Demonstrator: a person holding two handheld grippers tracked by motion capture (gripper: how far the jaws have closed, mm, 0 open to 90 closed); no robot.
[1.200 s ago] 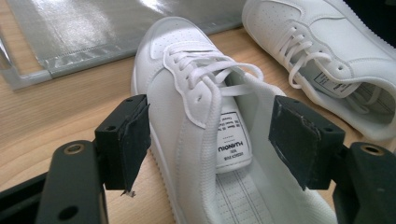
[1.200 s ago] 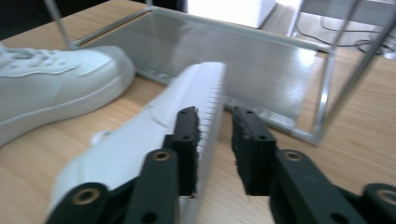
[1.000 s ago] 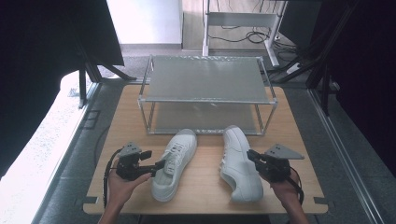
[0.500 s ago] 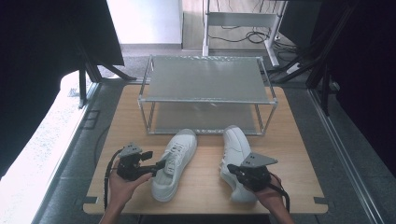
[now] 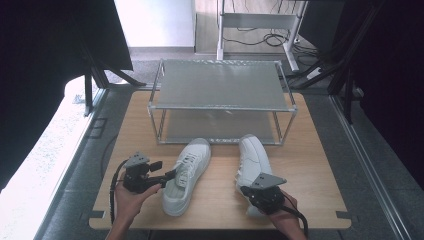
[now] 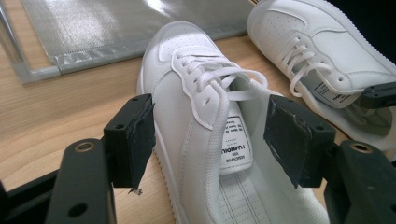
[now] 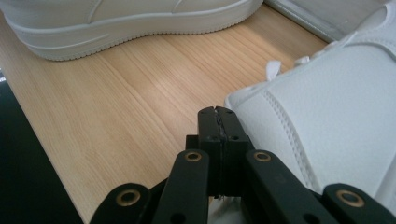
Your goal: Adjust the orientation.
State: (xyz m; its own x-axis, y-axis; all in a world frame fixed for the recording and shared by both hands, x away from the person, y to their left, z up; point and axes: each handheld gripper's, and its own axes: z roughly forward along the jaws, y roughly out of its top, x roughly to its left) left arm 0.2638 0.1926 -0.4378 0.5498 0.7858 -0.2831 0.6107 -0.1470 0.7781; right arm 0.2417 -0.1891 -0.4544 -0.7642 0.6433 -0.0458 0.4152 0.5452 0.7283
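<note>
Shifted inward, the right claw (image 7: 218,116), pressed together, sits beside the right white leather sneaker (image 5: 252,162); left claw (image 6: 210,140), spread, straddles the left white leather sneaker's (image 6: 196,107) soft, light collar—grip there.

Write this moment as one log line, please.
left tongs: open, astride left shoe collar | right tongs: shut, beside right shoe

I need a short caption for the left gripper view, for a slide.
Open left gripper straddling the collar of a white sneaker on a wooden table.
</note>
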